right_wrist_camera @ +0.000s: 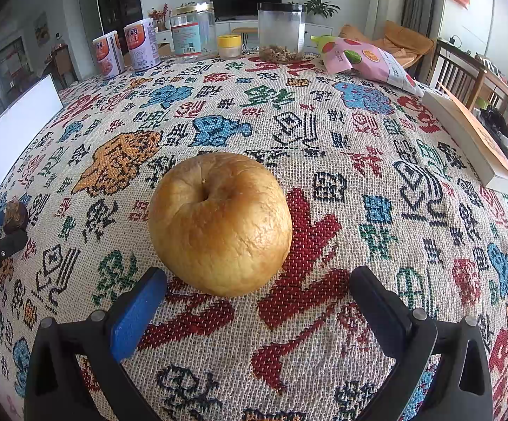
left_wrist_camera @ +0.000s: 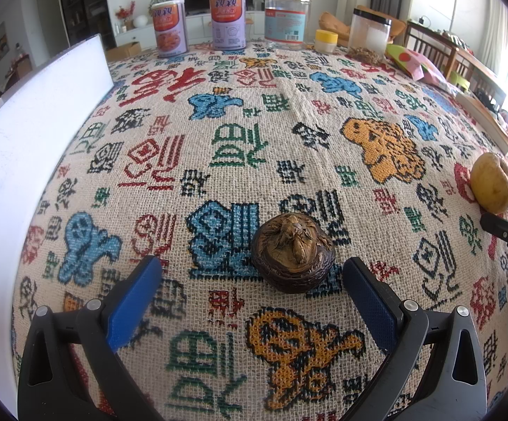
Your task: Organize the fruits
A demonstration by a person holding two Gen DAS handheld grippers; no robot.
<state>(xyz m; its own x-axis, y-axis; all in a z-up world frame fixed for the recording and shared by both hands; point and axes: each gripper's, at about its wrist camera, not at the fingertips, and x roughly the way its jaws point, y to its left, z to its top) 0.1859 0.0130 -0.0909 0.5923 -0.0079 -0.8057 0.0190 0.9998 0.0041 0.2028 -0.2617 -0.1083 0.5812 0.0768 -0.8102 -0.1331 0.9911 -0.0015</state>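
A dark brown mangosteen [left_wrist_camera: 293, 253] lies on the patterned tablecloth just ahead of my left gripper [left_wrist_camera: 252, 273], which is open with the fruit slightly right of centre between its blue-padded fingers. A wrinkled yellow apple [right_wrist_camera: 219, 224] lies just ahead of my right gripper [right_wrist_camera: 258, 282], which is open and empty. The apple [left_wrist_camera: 493, 182] also shows at the right edge of the left wrist view, with the right gripper's fingers [left_wrist_camera: 506, 224] beside it. The mangosteen [right_wrist_camera: 15, 215] shows at the left edge of the right wrist view.
A white board [left_wrist_camera: 32, 133] stands along the table's left side. At the far edge stand two cans [left_wrist_camera: 227, 21], a clear jar [left_wrist_camera: 286, 17], a small yellow-lidded jar [left_wrist_camera: 326, 41], a black-lidded container [left_wrist_camera: 369, 35] and a pink snack bag [right_wrist_camera: 362, 59]. A book [right_wrist_camera: 471, 140] lies at right.
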